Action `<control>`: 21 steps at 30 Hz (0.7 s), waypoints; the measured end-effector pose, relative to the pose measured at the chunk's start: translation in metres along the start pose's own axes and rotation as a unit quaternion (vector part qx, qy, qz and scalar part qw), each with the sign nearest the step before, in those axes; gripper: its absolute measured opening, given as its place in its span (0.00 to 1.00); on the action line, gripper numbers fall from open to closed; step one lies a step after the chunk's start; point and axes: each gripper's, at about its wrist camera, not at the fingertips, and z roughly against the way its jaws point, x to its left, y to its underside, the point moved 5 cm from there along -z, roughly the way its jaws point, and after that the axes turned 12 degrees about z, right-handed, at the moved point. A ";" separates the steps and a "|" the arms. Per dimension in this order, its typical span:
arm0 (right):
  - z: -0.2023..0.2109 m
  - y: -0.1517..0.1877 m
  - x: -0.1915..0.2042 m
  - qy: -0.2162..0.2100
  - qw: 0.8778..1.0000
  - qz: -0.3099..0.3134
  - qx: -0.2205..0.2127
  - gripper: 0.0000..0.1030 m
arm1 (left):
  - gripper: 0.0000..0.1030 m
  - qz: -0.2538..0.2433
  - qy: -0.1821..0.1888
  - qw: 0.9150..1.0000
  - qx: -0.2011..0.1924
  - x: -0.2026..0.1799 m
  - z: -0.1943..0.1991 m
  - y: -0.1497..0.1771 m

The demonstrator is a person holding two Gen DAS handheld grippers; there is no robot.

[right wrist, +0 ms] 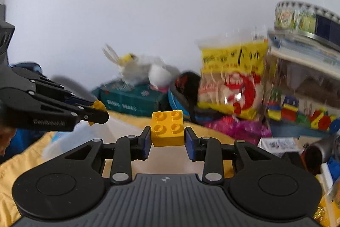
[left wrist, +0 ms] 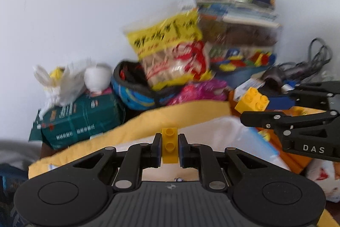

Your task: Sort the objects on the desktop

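My left gripper [left wrist: 169, 147] was clamped on a narrow yellow two-stud brick [left wrist: 169, 145], held upright between the blue pads. My right gripper [right wrist: 167, 137] had closed on a square yellow four-stud brick [right wrist: 167, 128], studs up, both raised above the yellow cloth [left wrist: 131, 127]. Beyond them sat the clutter against the wall: a yellow snack bag [left wrist: 170, 52], a clear tub of coloured blocks [left wrist: 244, 56], a green carton [left wrist: 85, 118].

My worry was the right grip: its pads met only the brick's side edges, so a quick swing could have twisted it loose. The two grippers also hung near each other and might have knocked together.

Everything beyond the grippers was smeared by motion. I could not read the labels, and the tabletop under the cloth was hidden.
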 end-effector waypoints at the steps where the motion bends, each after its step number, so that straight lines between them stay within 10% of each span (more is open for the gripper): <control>1: -0.008 0.005 0.001 0.002 1.000 0.000 0.013 0.36 | 0.18 0.005 -0.011 1.000 0.008 0.003 -0.011 0.003; 8: -0.011 0.027 0.013 -0.001 0.999 0.008 0.046 0.52 | 0.52 0.019 -0.005 0.999 0.039 0.013 -0.019 0.034; 21: 0.063 0.065 0.047 -0.037 0.999 0.001 0.002 0.71 | 0.73 0.007 0.011 1.000 0.017 -0.013 0.083 0.122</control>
